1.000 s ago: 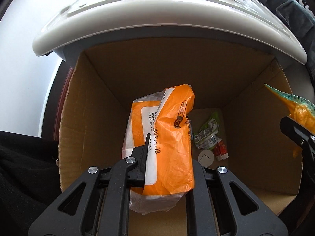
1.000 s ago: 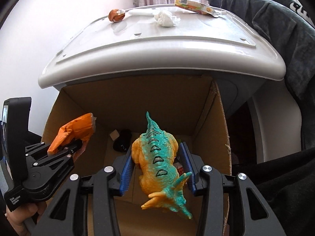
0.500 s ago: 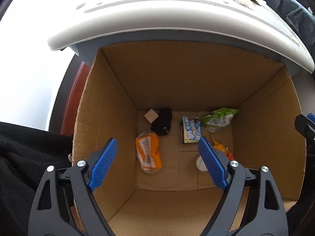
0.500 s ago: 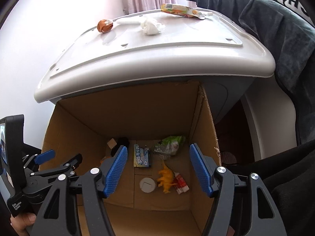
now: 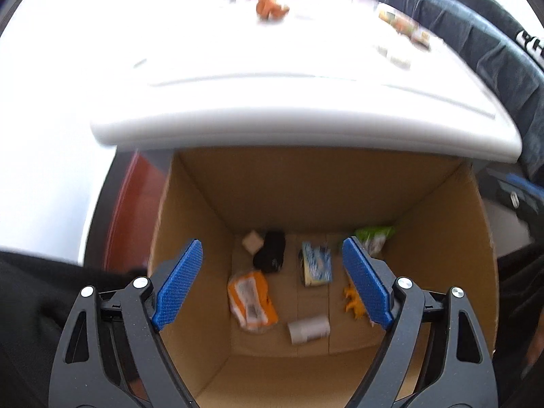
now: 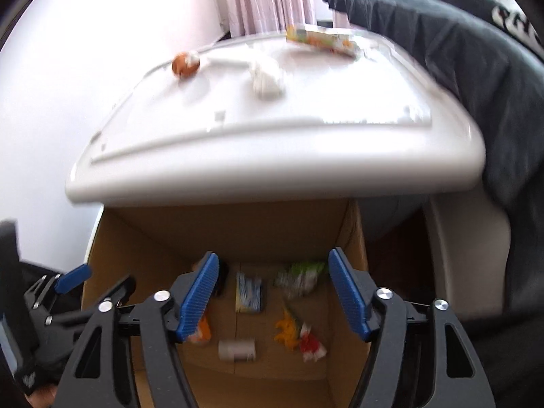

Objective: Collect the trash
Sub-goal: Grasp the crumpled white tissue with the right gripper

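Trash lies on the floor of the box point(image 5: 190, 309) below us: a crumpled orange bag point(image 5: 251, 301), a blue-and-white pack point(image 5: 316, 263), a green wrapper point(image 5: 374, 238), a toy dinosaur point(image 6: 287, 328), a pale tube point(image 5: 308, 329) on its side, all apart. Our left gripper point(image 5: 270, 284) and right gripper point(image 6: 273, 297) hang over the box, both spread wide and holding nothing. On the white lid point(image 6: 306, 142) beyond we see a wad of tissue point(image 6: 267, 81) and an orange lump point(image 6: 185, 64), blurred.

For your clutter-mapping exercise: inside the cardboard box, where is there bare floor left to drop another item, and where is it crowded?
Bare floor lies along the near wall of the box, in front of the white cup, and in a strip between the orange bag and blue packet. The far end is crowded: block, black item, green wrapper.
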`<state>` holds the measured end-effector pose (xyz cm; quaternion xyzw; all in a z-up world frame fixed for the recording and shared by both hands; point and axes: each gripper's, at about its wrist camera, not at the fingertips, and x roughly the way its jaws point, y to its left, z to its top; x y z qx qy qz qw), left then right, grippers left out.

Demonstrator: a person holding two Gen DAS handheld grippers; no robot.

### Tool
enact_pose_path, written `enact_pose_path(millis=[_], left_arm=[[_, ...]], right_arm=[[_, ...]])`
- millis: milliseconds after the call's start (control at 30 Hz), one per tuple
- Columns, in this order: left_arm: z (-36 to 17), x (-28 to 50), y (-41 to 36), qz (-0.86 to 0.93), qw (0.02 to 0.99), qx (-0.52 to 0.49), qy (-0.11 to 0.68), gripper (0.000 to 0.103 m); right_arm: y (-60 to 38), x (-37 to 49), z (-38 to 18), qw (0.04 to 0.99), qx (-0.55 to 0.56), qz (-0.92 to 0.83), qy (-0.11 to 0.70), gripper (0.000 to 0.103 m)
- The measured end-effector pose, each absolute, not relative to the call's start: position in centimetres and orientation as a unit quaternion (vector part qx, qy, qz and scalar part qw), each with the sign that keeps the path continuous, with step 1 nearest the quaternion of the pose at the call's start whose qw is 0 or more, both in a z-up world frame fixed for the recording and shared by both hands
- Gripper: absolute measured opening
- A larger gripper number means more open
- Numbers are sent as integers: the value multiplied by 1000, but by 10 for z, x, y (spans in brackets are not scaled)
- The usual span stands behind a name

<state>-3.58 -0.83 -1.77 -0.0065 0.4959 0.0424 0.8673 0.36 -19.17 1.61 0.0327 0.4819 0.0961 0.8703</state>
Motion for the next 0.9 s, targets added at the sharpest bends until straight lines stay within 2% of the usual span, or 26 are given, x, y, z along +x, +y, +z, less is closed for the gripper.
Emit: enact_pose_path(millis=[200,367,567,900], left_arm=[[14,0,-10,54,892,-9,448,82],[20,13,-5,84,903,-6,420,82],[10,17,5,97,895,-24,435,82],[0,24,14,107,886,-48,449,83]], right_arm=[[-182,84,43,888,-1,95,449,69],[-173,143,37,897,-4,82,434,69],[-160,196,16,894,-12,72,442,69],[-141,228,-8,882,-21,82,464,69]])
